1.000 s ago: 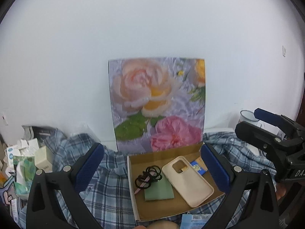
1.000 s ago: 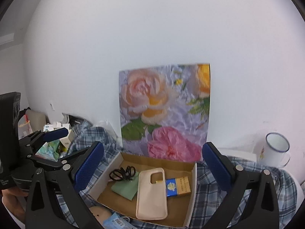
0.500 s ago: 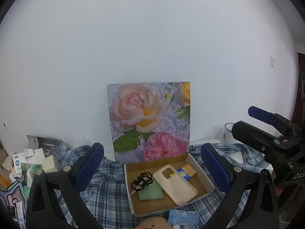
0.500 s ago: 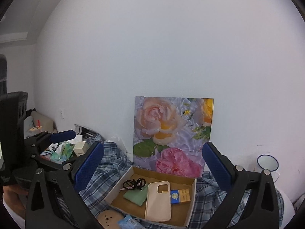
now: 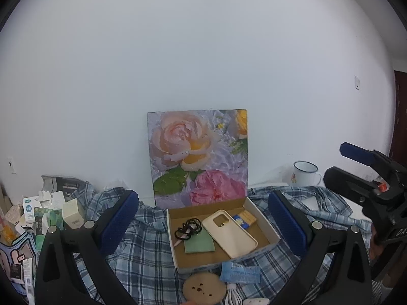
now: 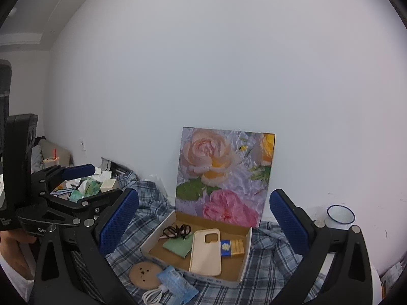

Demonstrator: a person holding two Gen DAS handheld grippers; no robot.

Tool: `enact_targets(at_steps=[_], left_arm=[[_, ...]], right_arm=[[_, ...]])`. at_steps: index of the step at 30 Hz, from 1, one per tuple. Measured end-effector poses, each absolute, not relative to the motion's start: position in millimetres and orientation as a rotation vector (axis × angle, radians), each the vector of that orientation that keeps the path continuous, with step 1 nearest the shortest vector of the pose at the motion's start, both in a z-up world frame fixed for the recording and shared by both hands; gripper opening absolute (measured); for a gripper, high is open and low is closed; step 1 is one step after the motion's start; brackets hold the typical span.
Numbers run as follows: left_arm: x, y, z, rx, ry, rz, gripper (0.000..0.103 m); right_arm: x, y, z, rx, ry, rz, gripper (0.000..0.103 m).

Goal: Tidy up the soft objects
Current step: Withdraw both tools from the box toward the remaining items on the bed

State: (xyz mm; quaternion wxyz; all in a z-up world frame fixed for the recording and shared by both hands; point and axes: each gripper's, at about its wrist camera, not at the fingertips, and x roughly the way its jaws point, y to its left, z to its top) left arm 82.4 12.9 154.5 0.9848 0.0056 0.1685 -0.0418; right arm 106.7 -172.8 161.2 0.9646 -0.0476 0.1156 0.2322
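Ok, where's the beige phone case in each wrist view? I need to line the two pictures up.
Left wrist: the beige phone case lies slanted in the cardboard box, right of centre, low in the picture.
Right wrist: the case lies in the box's middle, low in the picture, with the blue and gold pack to its right.
Shared landmark: the rose picture leaning on the wall behind the box.

wall (image 5: pixel 203 50): plain white | flower picture (image 5: pixel 199 156): leaning on it | light: even
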Motion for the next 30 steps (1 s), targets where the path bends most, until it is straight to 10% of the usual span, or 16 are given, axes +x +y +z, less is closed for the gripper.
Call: enact_targets(at_steps=[30], left_arm=[[96,4,23,0.061,0.597,-0.127,0.103]], right_arm=[[119,-171,38,-0.164,0.447,0.486,0.103]])
